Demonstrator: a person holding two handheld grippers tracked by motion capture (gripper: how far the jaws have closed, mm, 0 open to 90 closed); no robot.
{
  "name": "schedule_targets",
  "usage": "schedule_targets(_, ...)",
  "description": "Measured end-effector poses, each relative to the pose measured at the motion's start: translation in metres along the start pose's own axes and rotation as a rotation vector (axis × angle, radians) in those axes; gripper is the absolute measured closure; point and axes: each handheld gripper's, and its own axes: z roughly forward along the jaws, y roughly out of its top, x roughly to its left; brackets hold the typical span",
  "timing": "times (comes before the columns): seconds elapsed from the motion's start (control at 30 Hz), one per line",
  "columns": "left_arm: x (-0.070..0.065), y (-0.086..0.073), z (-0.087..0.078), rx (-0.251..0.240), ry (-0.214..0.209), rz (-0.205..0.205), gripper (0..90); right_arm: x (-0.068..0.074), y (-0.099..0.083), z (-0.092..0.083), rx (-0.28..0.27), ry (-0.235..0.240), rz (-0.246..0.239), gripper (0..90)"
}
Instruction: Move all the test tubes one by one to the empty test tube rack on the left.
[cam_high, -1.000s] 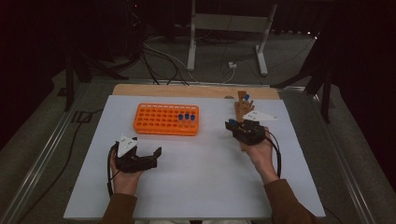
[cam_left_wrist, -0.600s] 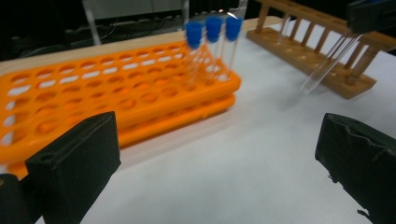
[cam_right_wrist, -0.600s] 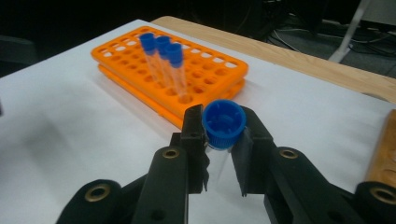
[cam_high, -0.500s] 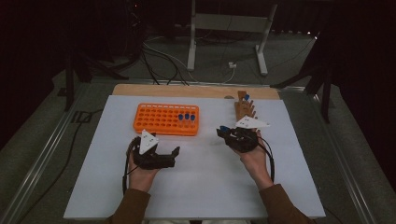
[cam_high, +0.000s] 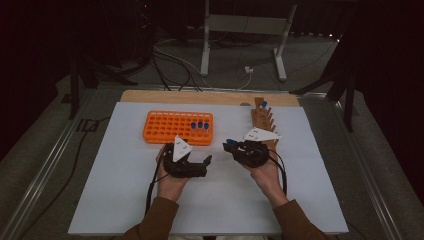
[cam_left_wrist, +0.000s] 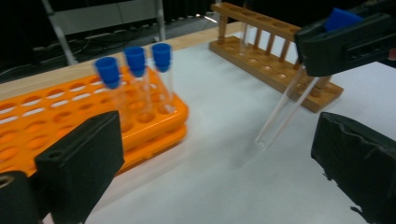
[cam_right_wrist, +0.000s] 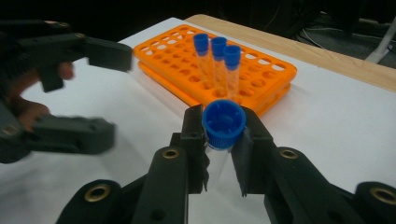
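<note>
- Nearest the person, the left gripper (cam_high: 206, 161) hangs with its black jaws spread wide and nothing between them; it is turned toward the other hand, probably ready to take the tube's lower end.
- Just beside it, the right gripper (cam_right_wrist: 223, 140) is clamped below the cap of a clear plastic test tube with a blue screw cap (cam_right_wrist: 224, 122), holding it tilted above the white table sheet (cam_high: 125, 200), its glassy bottom free in the air (cam_left_wrist: 280, 112).
- Bare sheet lies between and before the hands, leaving room to swing.
- Farther off, the orange plastic tube rack (cam_high: 165, 127) holds three blue-capped tubes (cam_high: 199, 125) at its right end, many holes open.
- The wooden peg rack (cam_high: 262, 120) stands close behind the right gripper, near the sheet's far edge.
</note>
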Motion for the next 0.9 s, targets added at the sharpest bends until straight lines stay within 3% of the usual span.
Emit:
schedule_targets(0.3,-0.017,0.005,0.015,0.0,-0.042,0.052,18.7,0.007,0.002,0.0,0.002,0.036,-0.002,76.2)
schedule_targets(0.5,-0.028,0.005,0.023,-0.001,-0.066,0.11,44.2,0.011,0.002,0.002,0.009,0.056,-0.002,76.2)
schedule_targets(0.6,-0.033,0.004,0.026,0.014,-0.066,0.148,51.8,0.011,0.002,0.002,0.007,0.061,0.002,76.2)
schedule_targets(0.9,-0.038,0.005,0.027,-0.012,-0.096,0.171,73.3,0.011,0.002,0.002,0.013,0.077,0.011,76.3)
